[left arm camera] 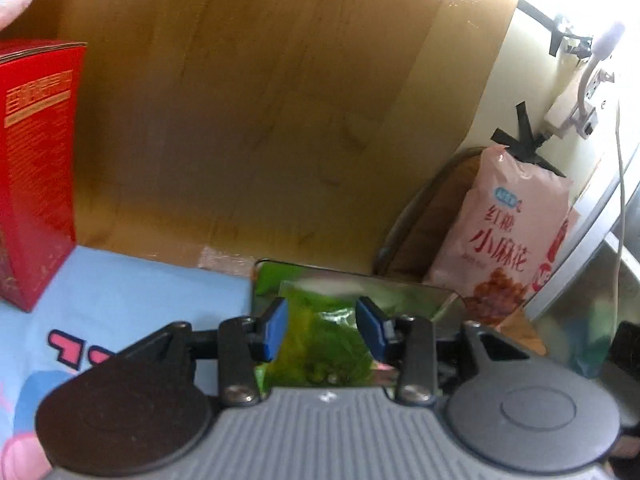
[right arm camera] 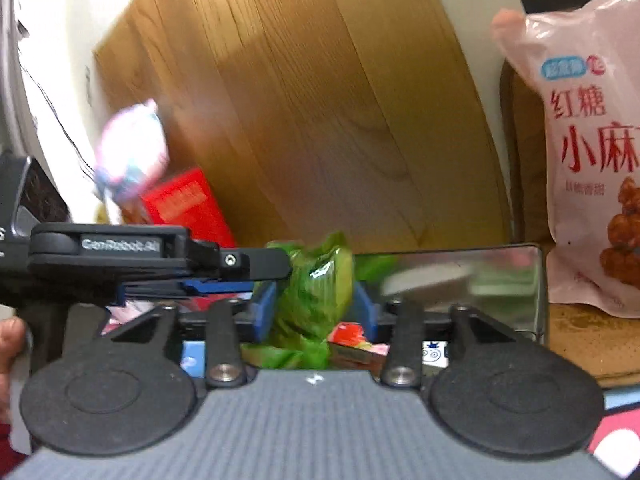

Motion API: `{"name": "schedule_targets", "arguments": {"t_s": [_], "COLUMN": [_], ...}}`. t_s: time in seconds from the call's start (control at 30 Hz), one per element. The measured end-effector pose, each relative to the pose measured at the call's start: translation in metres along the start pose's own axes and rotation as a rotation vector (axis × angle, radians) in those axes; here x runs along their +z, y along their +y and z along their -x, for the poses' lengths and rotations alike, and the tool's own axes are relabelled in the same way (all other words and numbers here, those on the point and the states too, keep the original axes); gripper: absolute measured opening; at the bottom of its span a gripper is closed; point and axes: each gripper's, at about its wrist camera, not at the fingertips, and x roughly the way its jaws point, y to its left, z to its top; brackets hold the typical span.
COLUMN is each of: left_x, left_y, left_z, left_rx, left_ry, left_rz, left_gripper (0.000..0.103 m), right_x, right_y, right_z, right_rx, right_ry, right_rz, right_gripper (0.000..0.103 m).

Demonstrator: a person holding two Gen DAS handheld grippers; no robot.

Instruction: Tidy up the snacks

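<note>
A green snack bag (left arm camera: 320, 340) lies in a shiny metal tin (left arm camera: 420, 296). My left gripper (left arm camera: 322, 324) has its blue pads either side of the bag, close to it; contact is unclear. In the right wrist view the same green bag (right arm camera: 316, 292) stands between my right gripper's (right arm camera: 316, 312) blue pads, with the left gripper (right arm camera: 160, 256) reaching in from the left. A pink snack bag (left arm camera: 508, 232) stands behind the tin (right arm camera: 500, 276); it also shows in the right wrist view (right arm camera: 592, 152). A red box (left arm camera: 36, 168) stands at the left.
A wooden panel (left arm camera: 260, 100) rises behind everything. A brown mat (right arm camera: 580, 340) lies under the pink bag. A blue cartoon-print cloth (left arm camera: 132, 304) covers the surface. Small red packets (right arm camera: 352, 344) lie in the tin. A white cable and socket (left arm camera: 584, 96) hang at the right wall.
</note>
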Motion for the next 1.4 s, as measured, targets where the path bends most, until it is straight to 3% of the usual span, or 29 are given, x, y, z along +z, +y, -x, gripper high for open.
{"name": "schedule_targets", "arguments": {"t_s": [0.23,0.33,0.43,0.57,0.7,0.9,1.03,1.07,1.17,1.27,1.4], "left_x": [-0.014,-0.032,-0.051,-0.076,-0.090,-0.098,-0.104,-0.106,-0.108,-0.109,-0.109], "left_y": [0.023,0.041,0.068,0.105,0.113,0.121,0.125,0.126,0.128,0.127,0.118], "left_z": [0.062,0.099,0.130,0.157,0.160,0.149,0.148,0.149,0.149,0.148,0.139], "left_rx": [-0.078,-0.089,-0.038,0.005,0.015,-0.052,-0.061,-0.058,-0.049,-0.048,-0.077], "left_ry": [-0.070,-0.088,-0.089,-0.064,-0.052,-0.055,-0.059,-0.060,-0.053,-0.044,-0.020], "left_rz": [0.059,0.080,0.137,0.263,0.285,0.359,0.393,0.397,0.400,0.396,0.403], "left_gripper": [0.037,0.038,0.041,0.044,0.046,0.048,0.048,0.048,0.048,0.048,0.052], "right_x": [-0.012,-0.029,-0.049,-0.062,-0.068,-0.069,-0.071,-0.072,-0.079,-0.078,-0.068], "right_y": [-0.002,0.006,0.024,0.066,0.110,0.168,0.175,0.175,0.170,0.160,0.126], "right_z": [0.050,0.066,0.070,0.054,0.034,-0.016,-0.045,-0.054,-0.063,-0.053,-0.031], "right_rx": [0.057,0.136,0.193,0.255,0.284,0.209,0.151,0.144,0.159,0.170,0.188], "right_ry": [-0.072,-0.027,0.045,0.145,0.216,0.326,0.389,0.410,0.450,0.431,0.403], "right_rz": [-0.029,-0.026,-0.009,0.090,0.218,0.518,0.619,0.627,0.605,0.532,0.332], "right_gripper": [0.049,0.051,0.053,0.055,0.064,0.064,0.063,0.062,0.036,0.035,0.034]}}
